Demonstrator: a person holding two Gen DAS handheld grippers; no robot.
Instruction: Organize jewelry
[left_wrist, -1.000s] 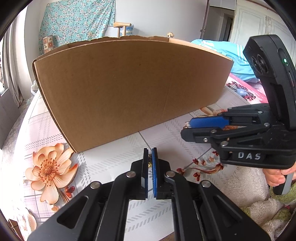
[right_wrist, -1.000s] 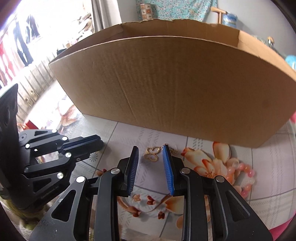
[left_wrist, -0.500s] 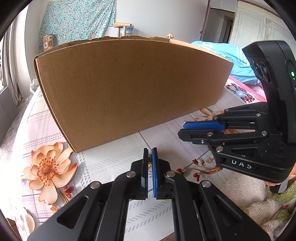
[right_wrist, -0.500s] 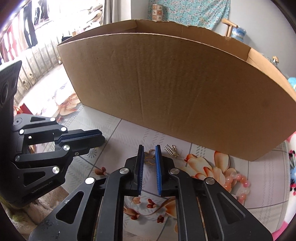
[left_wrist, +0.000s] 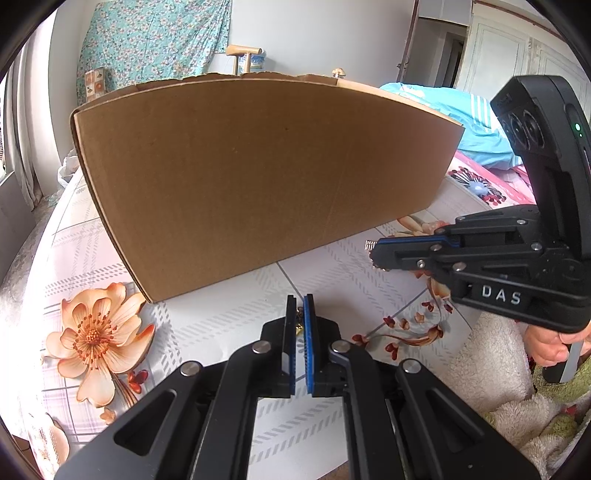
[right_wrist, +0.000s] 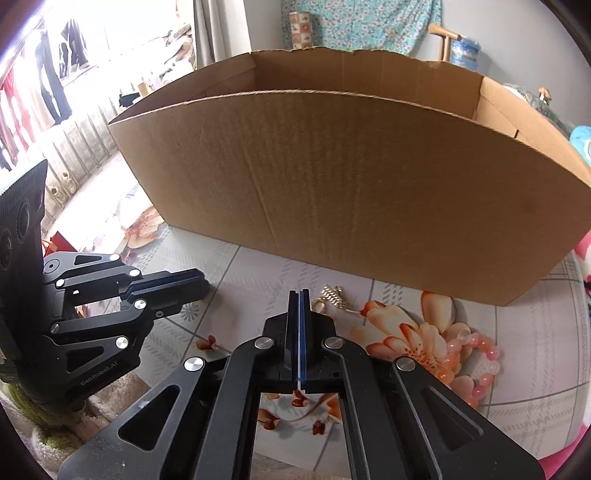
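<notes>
On the flowered tablecloth (left_wrist: 207, 325), at 9 o'clock of the scene, the left gripper (left_wrist: 300, 321) is holding a small gold piece (left_wrist: 298, 326), jaws clamped on it. At 12 o'clock the cardboard box (right_wrist: 332, 177) is standing open; nothing is showing inside from here. Toward 3 o'clock the right gripper (right_wrist: 300, 299) is sitting with jaws pressed together; the gold earrings (right_wrist: 330, 297) are lying just beside its tips, whether pinched I cannot tell. A pink bead bracelet (right_wrist: 476, 365) is waiting at 4 o'clock. Most sorting is probably remaining.
</notes>
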